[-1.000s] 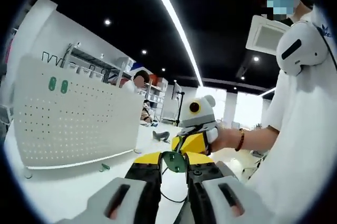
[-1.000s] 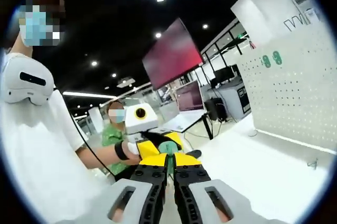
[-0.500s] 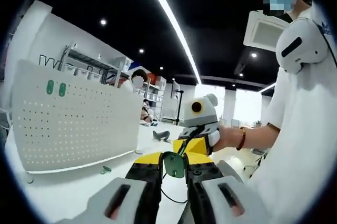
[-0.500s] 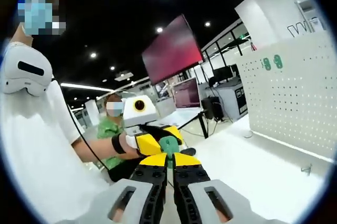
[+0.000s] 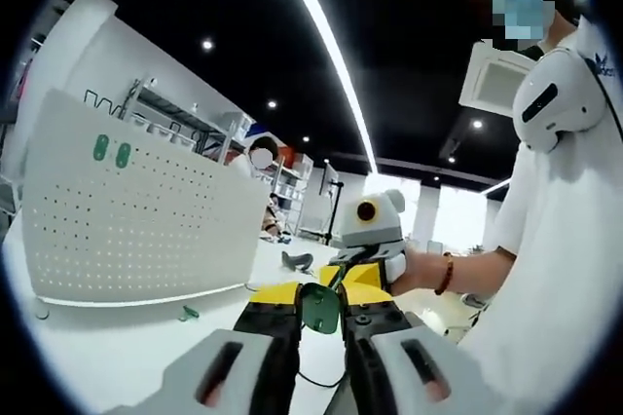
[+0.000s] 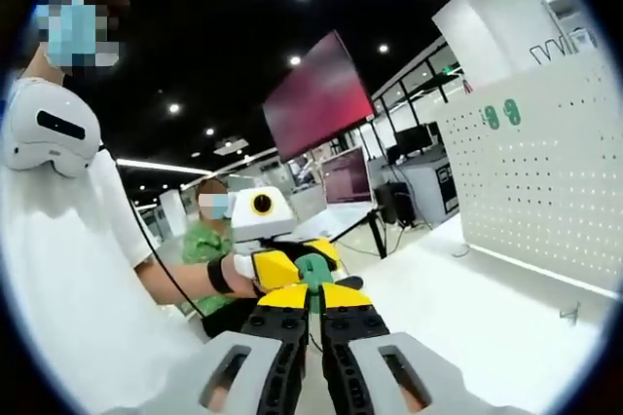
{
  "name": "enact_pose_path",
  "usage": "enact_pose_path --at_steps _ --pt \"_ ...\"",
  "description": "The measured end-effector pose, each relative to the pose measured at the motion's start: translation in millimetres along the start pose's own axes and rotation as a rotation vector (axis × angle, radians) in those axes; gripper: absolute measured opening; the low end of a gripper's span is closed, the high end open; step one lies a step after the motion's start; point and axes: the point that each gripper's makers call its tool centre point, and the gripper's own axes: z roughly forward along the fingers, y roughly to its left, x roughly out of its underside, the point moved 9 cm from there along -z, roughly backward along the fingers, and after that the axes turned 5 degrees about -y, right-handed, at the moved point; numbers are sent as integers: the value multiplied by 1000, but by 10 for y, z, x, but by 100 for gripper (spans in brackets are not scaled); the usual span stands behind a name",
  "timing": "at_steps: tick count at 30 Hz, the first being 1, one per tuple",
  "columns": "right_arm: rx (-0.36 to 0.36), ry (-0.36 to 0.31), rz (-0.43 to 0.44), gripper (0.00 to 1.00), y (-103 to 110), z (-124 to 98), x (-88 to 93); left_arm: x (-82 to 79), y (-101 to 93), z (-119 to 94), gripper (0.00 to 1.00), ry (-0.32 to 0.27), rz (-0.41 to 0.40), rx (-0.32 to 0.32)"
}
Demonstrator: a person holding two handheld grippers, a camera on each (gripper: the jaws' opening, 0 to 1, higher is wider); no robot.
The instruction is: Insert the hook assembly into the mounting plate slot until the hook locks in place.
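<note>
The left gripper [image 5: 319, 310] clamps a green hook piece [image 5: 318, 306] between its jaws; the right gripper [image 6: 313, 300] meets it, jaws narrowed on the same piece's edge. The white pegboard [image 5: 136, 220] stands upright on the table [image 5: 117, 352], well apart, two green hooks [image 5: 110, 151] near its top.

White table [image 5: 107, 357] bears upright pegboard [image 5: 136, 230] (small hooks [image 5: 188, 313] beside).

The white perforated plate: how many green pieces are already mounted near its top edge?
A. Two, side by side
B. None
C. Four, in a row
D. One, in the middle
A: two green pieces sit side by side near the top of the white perforated plate.
</note>
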Motion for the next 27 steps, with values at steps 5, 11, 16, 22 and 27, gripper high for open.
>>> enact_pose_path --at_steps 5,11,16,22,27 --pt "31 90 -63 2 -52 23 5 -23 27 22 15 66 73 -19" --pt "40 158 -101 4 -89 50 15 -12 74 101 15 141 136 -12" --pt "48 203 -130 2 -135 65 42 20 127 117 15 179 144 -1" --pt "57 218 -127 1 -162 104 60 34 170 88 15 175 151 -24" --pt "99 197 -115 0 -192 144 70 11 209 36 17 148 160 -78"
